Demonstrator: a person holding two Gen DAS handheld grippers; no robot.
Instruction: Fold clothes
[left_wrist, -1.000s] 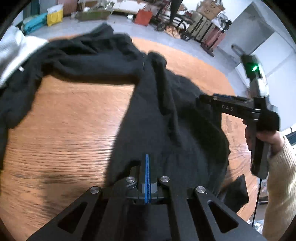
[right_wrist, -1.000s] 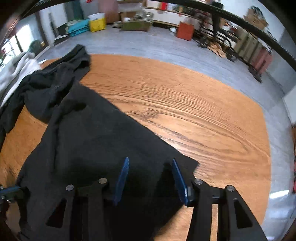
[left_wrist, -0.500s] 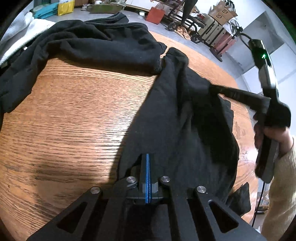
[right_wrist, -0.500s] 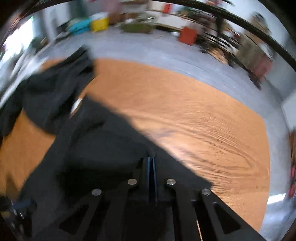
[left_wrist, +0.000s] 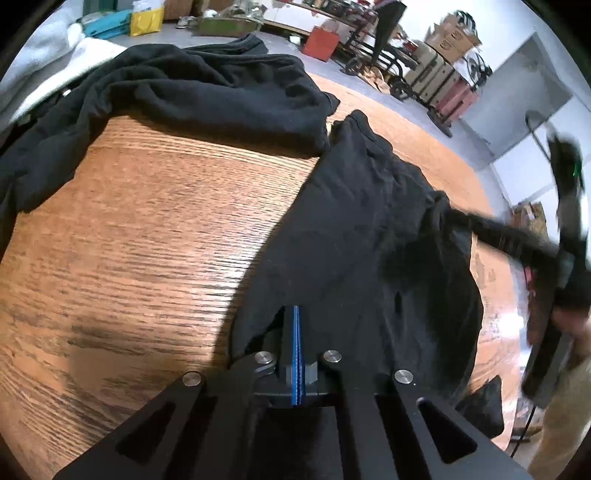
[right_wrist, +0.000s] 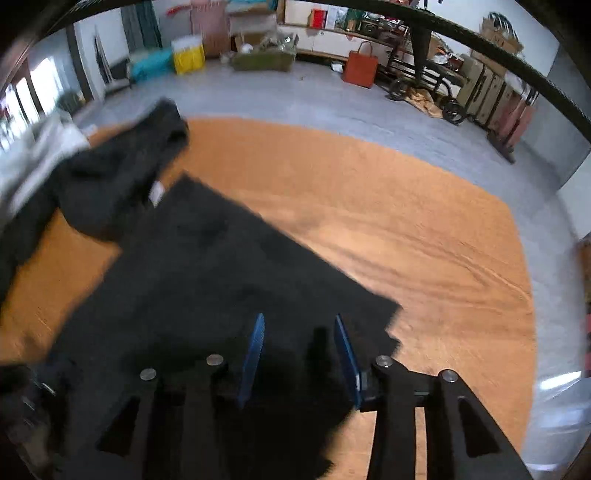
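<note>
Left claw (left_wrist: 296, 347): blue pads pressed together, pinching the near hem of the black garment (left_wrist: 354, 236) at the desk's (left_wrist: 147, 229) near edge. Right claw (right_wrist: 299, 354): pads now spread apart over the garment's near right corner, nothing between them. Half a second ago its pads were pressed together at that corner; a second ago they were apart. So it closed and let go within the second. The right-wrist view is motion-blurred, so the claw is probably moving. In the left-wrist view the right claw appears as a blurred dark bar over the cloth toward the desk's right edge, with a sleeve (left_wrist: 561, 417) below it. The garment lies mostly flat, running diagonally from the near edge toward the far left, right side wrinkled, one tip nearly touching a second, bunched dark heap (left_wrist: 192, 92) along the far-left edge. Over the second its body has come to lie flatter and farther up the desk in the left-wrist view. White cloth (left_wrist: 44, 74) shows beyond the heap at the far-left corner. Judgement: the release suggests a short tug or reposition of the right corner, not a fold carried over. No fold line is visible. The garment is spread or partly spread, one hem held, and the right claw is free to regrasp.
</note>
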